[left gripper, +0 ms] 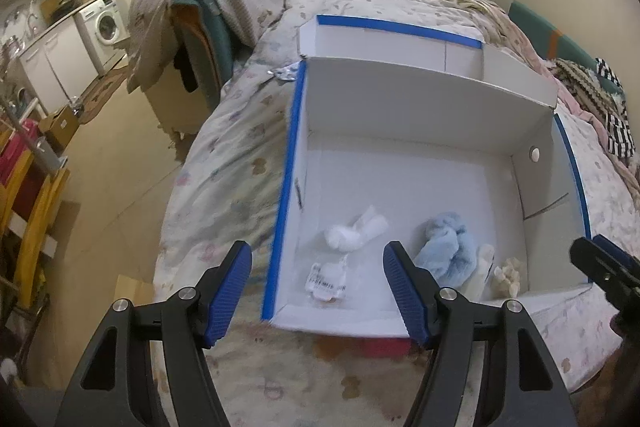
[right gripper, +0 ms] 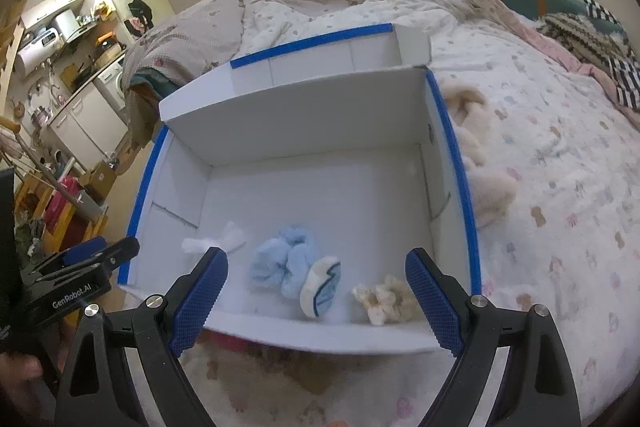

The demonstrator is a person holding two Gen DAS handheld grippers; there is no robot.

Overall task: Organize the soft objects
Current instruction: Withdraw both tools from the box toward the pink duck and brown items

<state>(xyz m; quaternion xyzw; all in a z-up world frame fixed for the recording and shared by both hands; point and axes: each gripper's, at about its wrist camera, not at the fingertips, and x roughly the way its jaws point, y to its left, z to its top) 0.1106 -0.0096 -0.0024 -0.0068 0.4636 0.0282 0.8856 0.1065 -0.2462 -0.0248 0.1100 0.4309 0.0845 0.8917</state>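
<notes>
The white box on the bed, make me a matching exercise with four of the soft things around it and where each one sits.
Things:
1. blue fluffy bundle
2. white cloth
3. cream curly bundle
4. beige plush

Places:
A. outside the box, against its right wall
B. inside, near the left wall
C. inside, near the right front corner
D. inside, middle of the front row

Pairs: 1-D, 2-B, 3-C, 4-A

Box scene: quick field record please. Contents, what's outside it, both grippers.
container: white box with blue-taped rim, lying open on the bed
inside, near wall: white cloth, light blue fluffy item, cream-and-blue piece, beige scrunchie, packaged item
outside: beige plush beside the box's right wall
left gripper: open, empty
right gripper: open, empty
</notes>
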